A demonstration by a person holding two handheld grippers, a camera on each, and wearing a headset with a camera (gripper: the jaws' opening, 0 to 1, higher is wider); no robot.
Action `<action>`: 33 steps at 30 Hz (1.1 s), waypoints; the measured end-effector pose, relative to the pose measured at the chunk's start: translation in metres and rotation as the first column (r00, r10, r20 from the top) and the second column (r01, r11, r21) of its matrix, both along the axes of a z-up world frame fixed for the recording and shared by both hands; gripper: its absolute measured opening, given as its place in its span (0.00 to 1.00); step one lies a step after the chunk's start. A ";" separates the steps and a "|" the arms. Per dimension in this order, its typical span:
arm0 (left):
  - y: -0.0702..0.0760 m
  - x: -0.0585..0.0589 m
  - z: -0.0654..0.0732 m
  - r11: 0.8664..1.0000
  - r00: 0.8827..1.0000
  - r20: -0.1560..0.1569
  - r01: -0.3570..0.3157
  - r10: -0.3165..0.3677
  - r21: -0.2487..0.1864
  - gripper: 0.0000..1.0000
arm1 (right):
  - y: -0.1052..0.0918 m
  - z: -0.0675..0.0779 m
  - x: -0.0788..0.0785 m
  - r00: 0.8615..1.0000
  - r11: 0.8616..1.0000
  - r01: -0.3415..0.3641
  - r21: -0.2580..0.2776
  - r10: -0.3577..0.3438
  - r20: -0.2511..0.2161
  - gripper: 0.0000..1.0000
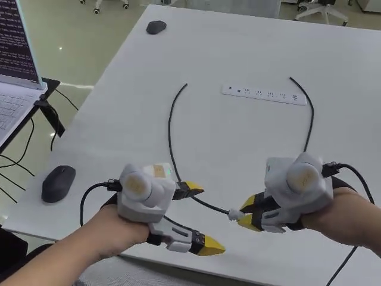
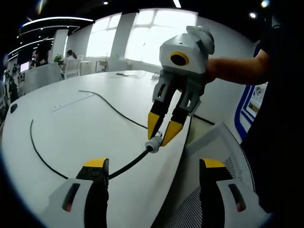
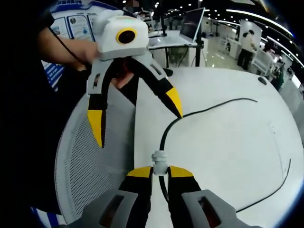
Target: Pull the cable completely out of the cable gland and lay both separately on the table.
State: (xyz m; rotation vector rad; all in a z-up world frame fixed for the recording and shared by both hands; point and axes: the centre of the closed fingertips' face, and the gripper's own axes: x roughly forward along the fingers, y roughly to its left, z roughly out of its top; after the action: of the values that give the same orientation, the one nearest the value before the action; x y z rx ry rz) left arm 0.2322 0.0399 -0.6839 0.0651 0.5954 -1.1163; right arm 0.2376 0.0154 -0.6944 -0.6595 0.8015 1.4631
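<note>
Right gripper (image 3: 160,172) tips tight around the cable gland (image 3: 159,160)

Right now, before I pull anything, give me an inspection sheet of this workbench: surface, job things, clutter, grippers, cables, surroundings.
Surface: white matte tabletop, no spills seen.
Job's things: long black cable lies in a loop and is threaded through the small white plastic cable gland near the front edge; not yet separated.
Clutter: white power strip; dark oval computer mouse at the far end; second mouse at the left edge.
Grippers: right gripper shut on the gland; left gripper open, holding nothing.
Cables: black cords trail from both grippers; loose leads under the laptop stand.
Surroundings: open laptop at left; office chairs beyond.
</note>
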 end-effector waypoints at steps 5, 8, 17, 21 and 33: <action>-0.004 0.000 -0.002 1.000 1.000 -0.010 0.024 -0.024 -0.010 0.74 | 0.003 0.008 -0.002 0.998 0.999 -0.048 0.004 0.048 0.029 0.06; -0.007 0.000 -0.002 0.999 0.999 -0.014 0.033 -0.034 -0.024 0.73 | 0.005 0.011 -0.004 0.996 0.997 -0.077 0.005 0.076 0.045 0.06; -0.015 0.010 0.003 0.996 0.998 -0.015 0.060 -0.062 -0.070 0.60 | 0.006 0.015 -0.004 0.988 0.991 -0.136 -0.002 0.136 0.074 0.06; -0.018 0.013 0.006 0.994 0.998 -0.014 0.066 -0.068 -0.091 0.51 | 0.005 0.016 -0.003 0.987 0.990 -0.143 0.001 0.142 0.076 0.06; -0.023 0.014 0.006 0.989 0.995 -0.023 0.091 -0.094 -0.116 0.32 | 0.005 0.019 -0.004 0.981 0.984 -0.177 0.017 0.175 0.088 0.06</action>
State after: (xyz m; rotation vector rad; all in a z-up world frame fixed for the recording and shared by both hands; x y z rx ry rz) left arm 0.2467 0.0166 -0.6777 -0.0228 0.5570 -1.2414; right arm 0.2335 0.0205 -0.6750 -0.7856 0.6704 1.5909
